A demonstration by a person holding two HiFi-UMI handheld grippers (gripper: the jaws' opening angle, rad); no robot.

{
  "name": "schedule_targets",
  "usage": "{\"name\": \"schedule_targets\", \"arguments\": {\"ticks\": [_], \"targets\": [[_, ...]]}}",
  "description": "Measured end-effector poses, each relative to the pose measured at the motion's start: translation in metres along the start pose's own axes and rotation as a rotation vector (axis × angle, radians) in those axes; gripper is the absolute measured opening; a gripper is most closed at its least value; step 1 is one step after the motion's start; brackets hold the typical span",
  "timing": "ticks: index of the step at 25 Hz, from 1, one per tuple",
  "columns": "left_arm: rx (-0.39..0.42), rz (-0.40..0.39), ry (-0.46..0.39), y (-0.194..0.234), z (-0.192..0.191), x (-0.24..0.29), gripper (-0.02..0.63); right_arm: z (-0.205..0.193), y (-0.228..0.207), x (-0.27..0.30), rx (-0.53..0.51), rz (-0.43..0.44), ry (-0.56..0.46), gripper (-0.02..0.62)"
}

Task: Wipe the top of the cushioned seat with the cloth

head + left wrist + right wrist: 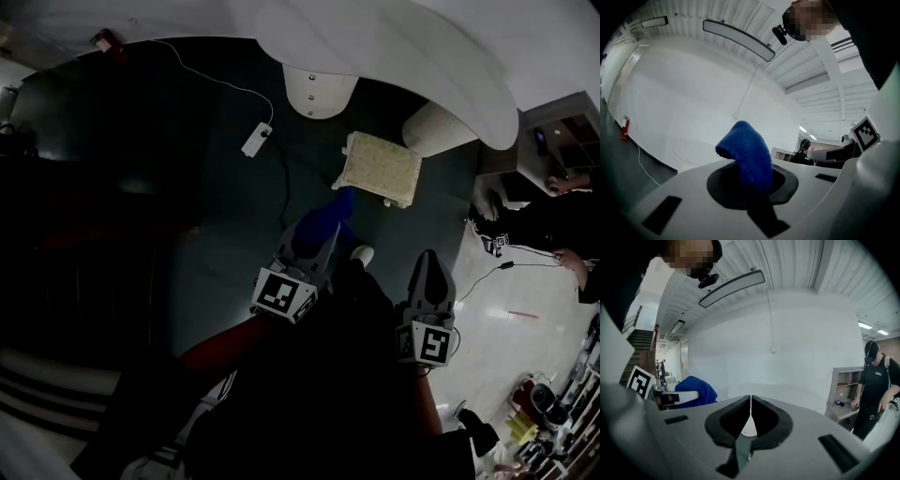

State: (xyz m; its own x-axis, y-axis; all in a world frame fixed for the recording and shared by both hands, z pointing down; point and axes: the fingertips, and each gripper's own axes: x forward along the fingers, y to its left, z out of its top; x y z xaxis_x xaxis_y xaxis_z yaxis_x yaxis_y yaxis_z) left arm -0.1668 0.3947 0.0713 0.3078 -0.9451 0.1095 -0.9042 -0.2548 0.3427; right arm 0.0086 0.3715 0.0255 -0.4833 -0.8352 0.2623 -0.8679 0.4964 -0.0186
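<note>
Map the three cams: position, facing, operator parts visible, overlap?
Head view: on the head, facing steeply down at dark floor and cream square cushioned seat; shows left gripper, right gripper, dark clothing.
Left gripper view: on left gripper, tilted up at white wall; jaws pinch blue textured cloth; dark sleeve top right.
Right gripper view: on right gripper, facing the white wall; jaws shut, empty.
Shared: the cloth appears in all three.

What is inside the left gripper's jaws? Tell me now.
The blue cloth, pinched by the left gripper, its free end folding over above. The clamped part is hidden between the jaws.
</note>
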Motion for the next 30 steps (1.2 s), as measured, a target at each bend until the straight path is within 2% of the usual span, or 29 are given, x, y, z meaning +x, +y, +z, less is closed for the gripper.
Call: {"name": "schedule_targets", "arguments": {"ticks": [6, 13, 20, 23, 26, 30], "targets": [[-0.02, 0.04, 0.031, 0.024, -0.014, 0.011, 0.049, -0.014, -0.003, 0.026, 0.012, 0.004, 0.03, 0.038], [0.031, 0.075, 0.091, 0.04, -0.032, 0.056, 0.049, -0.027, -0.027, 0.074, 0.069, 0.055, -0.002, 0.038], [0.041, 0.11, 0.162, 0.051, -0.052, 0.164, 0.049, -0.025, -0.107, 0.15, 0.127, 0.094, -0.015, 0.038], [0.08, 0.138, 0.204, 0.053, -0.061, 0.211, 0.049, -0.028, -0.139, 0.179, 0.131, 0.143, 0.007, 0.038], [0.116, 0.153, 0.226, 0.058, -0.069, 0.251, 0.049, -0.031, -0.167, 0.209, 0.19, 0.19, 0.033, 0.038], [0.122, 0.162, 0.238, 0.074, -0.09, 0.296, 0.049, -0.057, -0.194, 0.257, 0.226, 0.203, 0.062, 0.038]]}}
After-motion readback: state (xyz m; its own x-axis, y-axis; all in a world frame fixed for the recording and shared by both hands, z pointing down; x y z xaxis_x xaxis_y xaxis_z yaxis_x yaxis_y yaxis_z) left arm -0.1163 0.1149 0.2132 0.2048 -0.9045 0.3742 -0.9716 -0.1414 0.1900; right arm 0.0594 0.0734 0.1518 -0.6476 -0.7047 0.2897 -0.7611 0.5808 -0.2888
